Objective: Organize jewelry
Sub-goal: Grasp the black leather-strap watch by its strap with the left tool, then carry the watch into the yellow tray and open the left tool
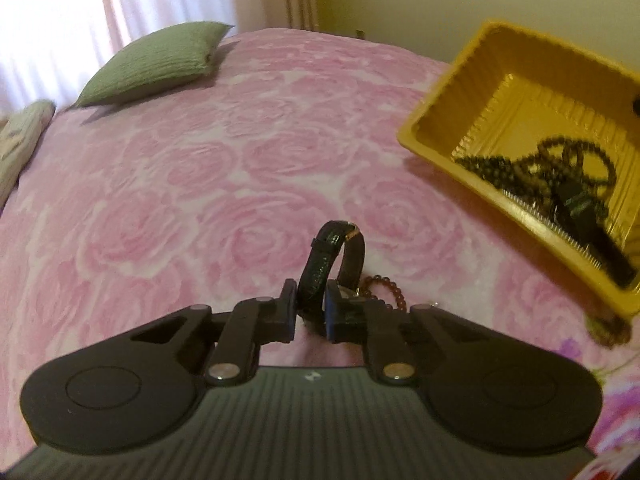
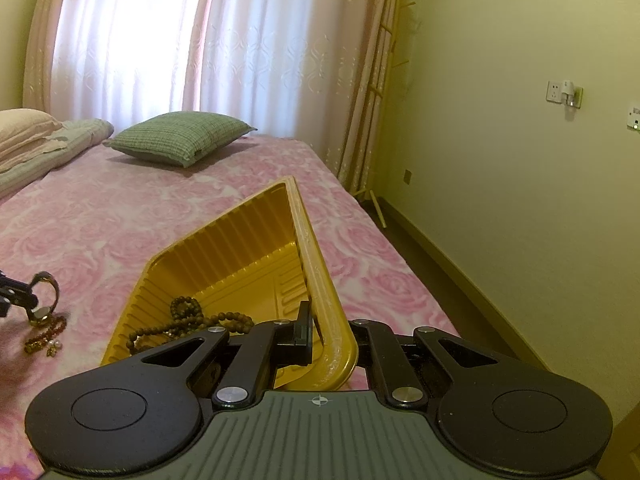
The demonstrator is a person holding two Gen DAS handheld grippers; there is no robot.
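A black-strapped watch [image 1: 336,256] stands on its edge on the pink rose bedspread [image 1: 200,168], and my left gripper [image 1: 311,300] is shut on its strap. Just right of it lies a reddish bead bracelet [image 1: 390,286]. The right wrist view shows the same watch [image 2: 46,296] at the far left, with the bracelet [image 2: 48,334] and small pearl pieces [image 2: 56,346] below it. My right gripper [image 2: 326,340] is shut on the near rim of a yellow plastic tray [image 2: 224,248] and holds it tilted. Dark bead strands [image 2: 188,316] lie inside the tray [image 1: 440,92].
A green pillow [image 2: 180,136] and folded bedding [image 2: 40,140] lie at the head of the bed by the curtained window. The bed's right edge drops to a floor strip along the wall [image 2: 500,200]. A wooden coat stand [image 2: 380,100] is in the corner.
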